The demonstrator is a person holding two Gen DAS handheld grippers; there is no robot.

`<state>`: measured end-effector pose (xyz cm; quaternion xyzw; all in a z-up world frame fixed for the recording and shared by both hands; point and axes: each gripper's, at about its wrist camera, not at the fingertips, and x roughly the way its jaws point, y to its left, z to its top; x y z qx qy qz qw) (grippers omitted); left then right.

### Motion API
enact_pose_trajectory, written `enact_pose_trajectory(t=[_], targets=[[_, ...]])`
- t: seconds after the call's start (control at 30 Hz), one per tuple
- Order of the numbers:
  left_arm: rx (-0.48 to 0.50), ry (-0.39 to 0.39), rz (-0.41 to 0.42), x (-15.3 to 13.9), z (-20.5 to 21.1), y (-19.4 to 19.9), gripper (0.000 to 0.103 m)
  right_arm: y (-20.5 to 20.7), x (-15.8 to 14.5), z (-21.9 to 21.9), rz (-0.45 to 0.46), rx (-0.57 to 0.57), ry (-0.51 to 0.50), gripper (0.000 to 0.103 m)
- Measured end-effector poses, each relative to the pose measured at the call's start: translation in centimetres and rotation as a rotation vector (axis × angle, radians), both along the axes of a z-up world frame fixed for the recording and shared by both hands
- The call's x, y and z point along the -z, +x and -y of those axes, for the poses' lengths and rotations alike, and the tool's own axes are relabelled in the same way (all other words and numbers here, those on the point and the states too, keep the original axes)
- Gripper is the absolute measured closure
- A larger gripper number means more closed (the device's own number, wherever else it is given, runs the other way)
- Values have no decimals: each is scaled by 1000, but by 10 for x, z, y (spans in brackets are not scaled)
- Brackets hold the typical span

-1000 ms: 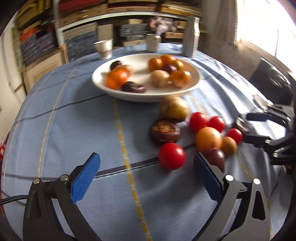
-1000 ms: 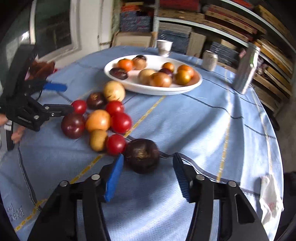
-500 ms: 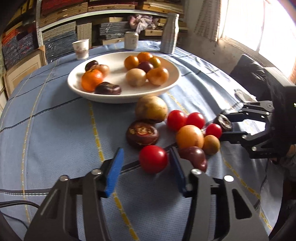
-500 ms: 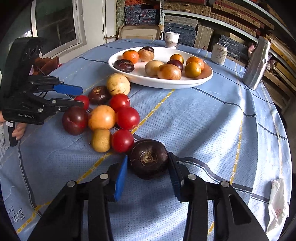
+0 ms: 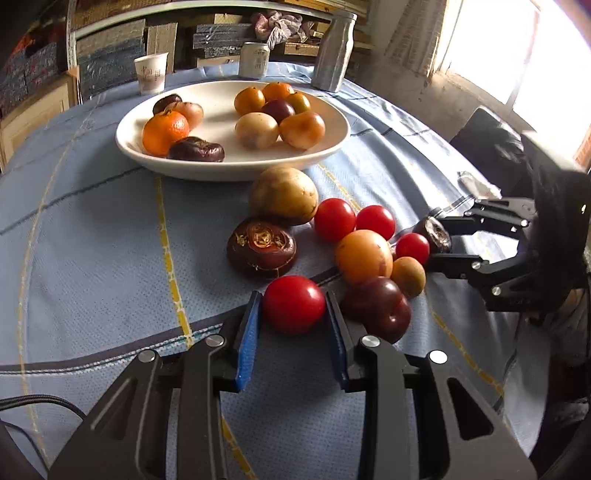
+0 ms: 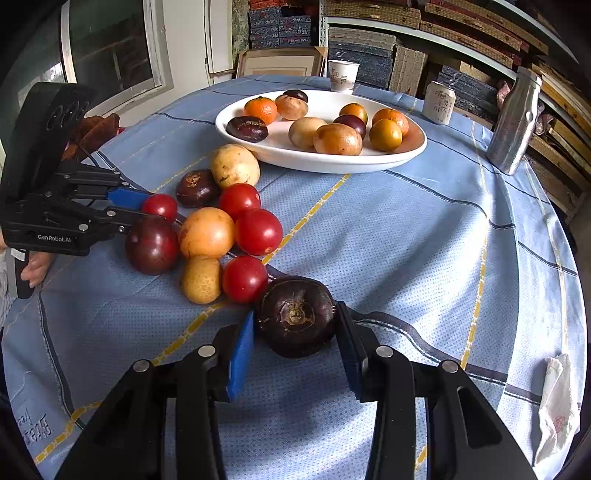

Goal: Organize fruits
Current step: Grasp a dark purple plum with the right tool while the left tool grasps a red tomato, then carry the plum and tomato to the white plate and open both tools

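Jaws have just closed on tomato (image 5: 293, 304).

Both wrist cameras sit low and close over the worktop (image 5: 92, 258), tilted down along their fingers toward the white bowl (image 5: 332, 144). The left view faces it from one side of the loose fruit cluster (image 5: 369, 254), the right view from the other. Both views share the bowl, the cluster and the shelves (image 6: 461, 29) beyond.
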<state>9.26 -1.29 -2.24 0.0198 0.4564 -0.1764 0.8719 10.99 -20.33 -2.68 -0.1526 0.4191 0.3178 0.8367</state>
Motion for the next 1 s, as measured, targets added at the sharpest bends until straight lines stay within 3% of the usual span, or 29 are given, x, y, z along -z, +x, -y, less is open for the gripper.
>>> enact_pose_trajectory(t=[0.27, 0.4, 0.43, 0.47, 0.5, 0.6, 0.63, 0.7, 0.73, 0.77, 0.8, 0.87, 0.97, 1.0], targets=[[19, 220, 60, 0, 29, -5, 70, -2, 1, -1, 16, -1, -9, 60], [20, 235, 74, 0, 31, -7, 70, 0, 1, 3, 0, 2, 20, 56], [18, 213, 65, 0, 28, -6, 70, 0, 2, 4, -6, -5, 36, 50], [17, 194, 56, 1, 26, -5, 70, -1, 2, 3, -16, -29, 49, 33], [15, 171, 46, 1, 22, -3, 69, -3, 4, -2, -28, -73, 50, 23], [11, 180, 53, 1, 24, -3, 67, -7, 5, -13, -2, -90, 1, 16], [2, 198, 60, 1, 25, -4, 60, -7, 5, -13, 1, -76, -3, 15], [-21, 208, 62, 2, 23, -3, 54, -5, 3, -8, 14, -42, 6, 15], [-31, 201, 55, 2, 21, -2, 45, -4, 2, -5, 19, -23, 13, 16], [-65, 191, 40, 3, 15, 2, 38, -3, 1, -1, 18, -11, 30, 26], [-86, 179, 25, 4, 9, 5, 27, -2, -1, 3, 15, -3, 53, 46], [-97, 161, 9, 4, 4, 8, 25, -1, 1, 2, 16, 8, 40, 61], [-100, 235, 47, 3, 14, 4, 24, -3, 1, -2, 31, 1, 20, 61], [-76, 233, 66, 1, 17, 1, 38, -3, 1, -2, 30, 2, 23, 61]])
